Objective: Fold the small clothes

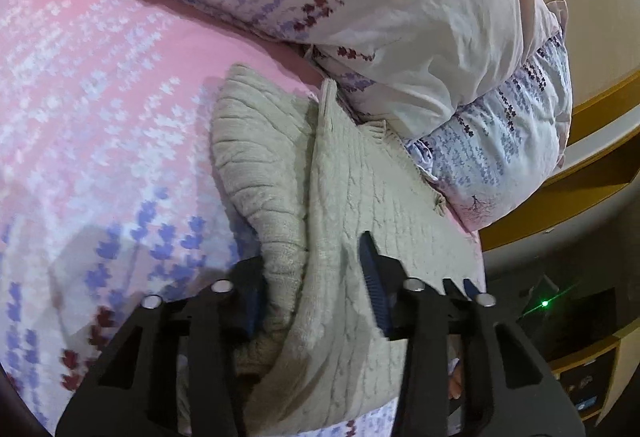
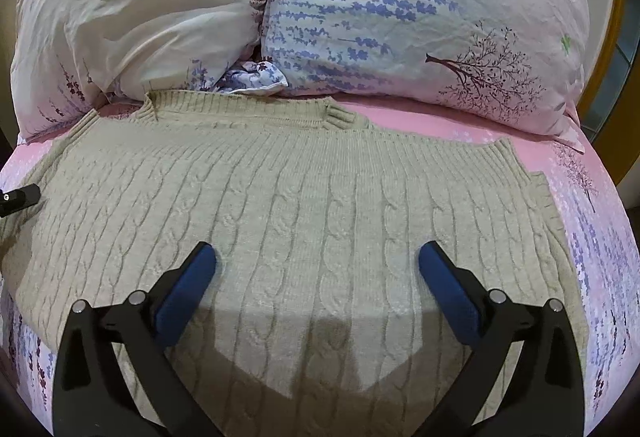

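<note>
Risk w/ knit vest (image 2: 304, 197) below pillows (image 2: 400, 17): left gripper (image 1: 316, 289) pinching bunched side edge, right gripper (image 2: 316, 261) spread wide above middle—thick fold apt to slip, drag crooked.

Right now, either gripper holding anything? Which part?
Left gripper has the sweater bunched between its fingers at a side edge; whether clamped, cannot tell. Right gripper open, holds nothing.

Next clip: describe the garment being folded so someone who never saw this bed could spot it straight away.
On the pink floral bedsheet, just below the two pillows, lies a beige cable-knit vest, spread flat under the open right tool. It is the only plain, ribbed knit among smooth printed bedding.
</note>
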{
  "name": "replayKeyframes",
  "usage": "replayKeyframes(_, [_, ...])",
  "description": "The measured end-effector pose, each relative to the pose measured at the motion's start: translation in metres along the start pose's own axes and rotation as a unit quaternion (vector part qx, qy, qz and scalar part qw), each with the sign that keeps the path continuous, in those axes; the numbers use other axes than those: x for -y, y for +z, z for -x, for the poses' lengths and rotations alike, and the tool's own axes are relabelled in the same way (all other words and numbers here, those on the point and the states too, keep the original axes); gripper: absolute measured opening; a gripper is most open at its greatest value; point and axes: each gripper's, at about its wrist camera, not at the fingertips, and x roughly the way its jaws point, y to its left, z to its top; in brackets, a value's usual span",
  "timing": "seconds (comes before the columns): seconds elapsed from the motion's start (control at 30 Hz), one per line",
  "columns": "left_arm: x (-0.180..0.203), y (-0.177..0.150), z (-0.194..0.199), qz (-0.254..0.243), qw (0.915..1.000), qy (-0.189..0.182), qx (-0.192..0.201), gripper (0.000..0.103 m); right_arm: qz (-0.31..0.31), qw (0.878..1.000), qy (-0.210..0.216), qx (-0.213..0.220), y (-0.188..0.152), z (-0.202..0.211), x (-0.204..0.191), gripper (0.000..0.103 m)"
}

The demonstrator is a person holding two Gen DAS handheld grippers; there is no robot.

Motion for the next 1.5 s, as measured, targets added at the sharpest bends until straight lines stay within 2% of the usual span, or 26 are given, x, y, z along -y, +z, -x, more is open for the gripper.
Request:
replayKeyframes(0.1, [0.004, 0.0, -0.003, 0.006, 0.9999, -0.012, 0.003, 0.027, -0.001, 1.0, 0.001, 0.0, 0.0, 0.001, 0.0, 0.101])
replayKeyframes(0.2, [0.012, 0.003, 0.0, 0.008, 0.9993, -0.037, 0.008, 0.024, 0.0, 1.0, 0.003, -0.001, 0.0, 0.001, 0.0, 0.101])
replayKeyframes(0.47, [0.047, 0.005, 0.004, -0.023, 0.9964, -0.08, 0.02, 0.021, 0.001, 1.0, 0.011, -0.003, 0.002, 0.003, 0.001, 0.101])
replayKeyframes(0.67, [0.094, 0.006, -0.006, -0.045, 0.9903, -0.13, 0.015, 0.021, 0.001, 0.999, 0.052, -0.002, 0.0, 0.013, 0.014, 0.101])
replayKeyframes(0.8, [0.122, 0.003, -0.021, -0.058, 0.9862, -0.155, 0.004, 0.021, 0.01, 0.998, 0.059, 0.001, -0.008, 0.024, 0.023, 0.101])
replayKeyframes(0.93, [0.146, -0.002, -0.039, -0.061, 0.9815, -0.181, -0.012, 0.021, -0.005, 0.995, 0.095, 0.015, -0.015, 0.038, 0.045, 0.101])
replayKeyframes(1.1, [0.19, -0.019, -0.078, -0.083, 0.9717, -0.216, -0.045, 0.021, -0.08, 0.981, 0.169, 0.045, -0.022, 0.063, 0.095, 0.101])
replayKeyframes(1.2, [0.21, -0.036, -0.107, -0.098, 0.9685, -0.218, -0.07, 0.021, -0.126, 0.972, 0.192, 0.053, -0.025, 0.071, 0.126, 0.101])
replayKeyframes(1.27, [0.22, -0.05, -0.13, -0.11, 0.9692, -0.199, -0.094, 0.021, -0.173, 0.962, 0.203, 0.054, -0.032, 0.074, 0.155, 0.101])
replayKeyframes(1.3, [0.224, -0.059, -0.146, -0.118, 0.9708, -0.175, -0.114, 0.022, -0.197, 0.956, 0.21, 0.052, -0.036, 0.074, 0.169, 0.101])
replayKeyframes(1.37, [0.228, -0.069, -0.161, -0.128, 0.9728, -0.145, -0.128, 0.023, -0.233, 0.943, 0.232, 0.046, -0.041, 0.07, 0.19, 0.101])
replayKeyframes(1.4, [0.233, -0.075, -0.167, -0.143, 0.9722, -0.132, -0.131, 0.027, -0.251, 0.935, 0.247, 0.043, -0.043, 0.068, 0.199, 0.1])
replayKeyframes(1.47, [0.246, -0.081, -0.167, -0.169, 0.9674, -0.136, -0.13, 0.049, -0.271, 0.923, 0.27, 0.038, -0.043, 0.061, 0.209, 0.099])
replayKeyframes(1.5, [0.25, -0.083, -0.165, -0.172, 0.9639, -0.152, -0.134, 0.071, -0.28, 0.917, 0.28, 0.036, -0.042, 0.059, 0.214, 0.098])
